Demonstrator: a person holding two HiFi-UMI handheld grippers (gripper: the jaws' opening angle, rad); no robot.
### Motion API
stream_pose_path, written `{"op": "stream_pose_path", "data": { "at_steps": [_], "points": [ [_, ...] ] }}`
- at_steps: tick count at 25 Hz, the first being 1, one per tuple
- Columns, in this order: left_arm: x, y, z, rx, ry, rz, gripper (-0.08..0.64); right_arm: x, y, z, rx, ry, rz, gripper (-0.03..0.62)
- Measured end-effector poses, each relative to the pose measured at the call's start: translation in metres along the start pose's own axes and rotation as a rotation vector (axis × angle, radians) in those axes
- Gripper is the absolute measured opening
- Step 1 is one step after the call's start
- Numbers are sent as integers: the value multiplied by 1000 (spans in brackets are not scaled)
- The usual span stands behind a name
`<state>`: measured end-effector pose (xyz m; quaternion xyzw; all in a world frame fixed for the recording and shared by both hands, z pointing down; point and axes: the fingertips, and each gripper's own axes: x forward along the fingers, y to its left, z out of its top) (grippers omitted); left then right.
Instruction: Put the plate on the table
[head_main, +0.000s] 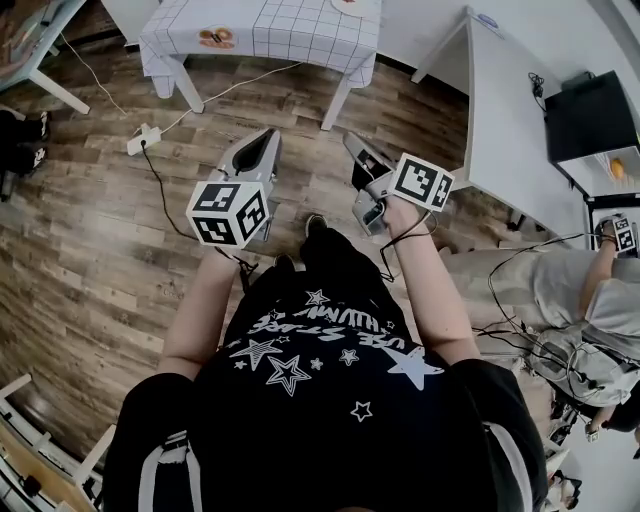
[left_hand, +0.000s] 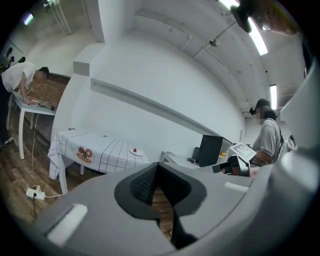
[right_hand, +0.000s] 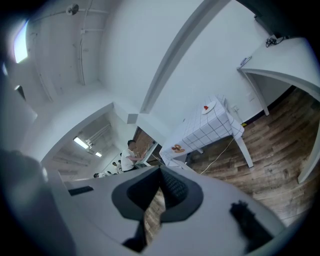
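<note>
We hold both grippers out over the wood floor (head_main: 100, 250). The left gripper (head_main: 266, 138) has its jaws shut, tip to tip, with nothing in them. The right gripper (head_main: 353, 141) looks the same: jaws pressed together and empty. The plate (left_hand: 135, 151) is well apart from us. It sits on the surface with the checked cloth (left_hand: 107, 150), near its right end. A small red thing (left_hand: 134, 150) lies on the plate. A plain white surface (head_main: 500, 110) stands to our right.

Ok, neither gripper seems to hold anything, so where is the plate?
In the left gripper view the plate sits on the checked-cloth table ahead, near its right end, toward the white desk.
</note>
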<state>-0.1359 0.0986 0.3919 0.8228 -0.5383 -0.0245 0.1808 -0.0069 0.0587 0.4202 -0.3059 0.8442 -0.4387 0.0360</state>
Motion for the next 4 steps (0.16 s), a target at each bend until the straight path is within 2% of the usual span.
{"op": "stream_pose_path", "data": {
  "at_steps": [4],
  "points": [
    [-12,-1,-4,-13,-10,10,9,-5,6,-10,-13,12,2,12]
  ]
}}
